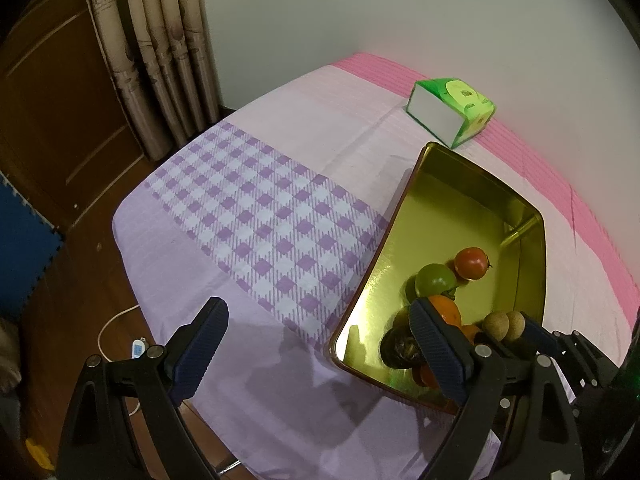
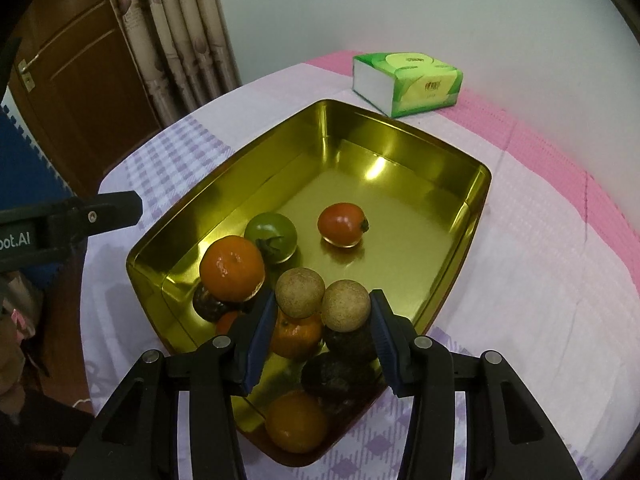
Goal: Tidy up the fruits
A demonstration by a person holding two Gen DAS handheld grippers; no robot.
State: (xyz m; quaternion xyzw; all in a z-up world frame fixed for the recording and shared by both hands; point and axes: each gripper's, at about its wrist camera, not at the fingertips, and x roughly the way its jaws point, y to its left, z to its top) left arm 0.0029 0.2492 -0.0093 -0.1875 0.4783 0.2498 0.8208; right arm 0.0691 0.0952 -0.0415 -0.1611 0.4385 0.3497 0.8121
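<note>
A gold metal tray point(image 2: 400, 148) sits on the table and holds several fruits: a red tomato point(image 2: 342, 224), a green tomato point(image 2: 272, 236), oranges point(image 2: 232, 270) and dark round fruits point(image 2: 340, 372). My right gripper point(image 2: 323, 312) is shut on a pair of tan longans point(image 2: 322, 298) and holds them above the tray's near end. In the left wrist view the tray point(image 1: 532, 264) lies at right, with the longans point(image 1: 503, 325) above it. My left gripper point(image 1: 320, 344) is open and empty over the cloth, left of the tray.
A green tissue pack point(image 2: 408, 82) lies at the far edge of the table near the white wall. The tablecloth point(image 1: 256, 216) is lilac with a purple check and pink border. Curtains point(image 1: 160, 48) and a wooden door stand at left beyond the table.
</note>
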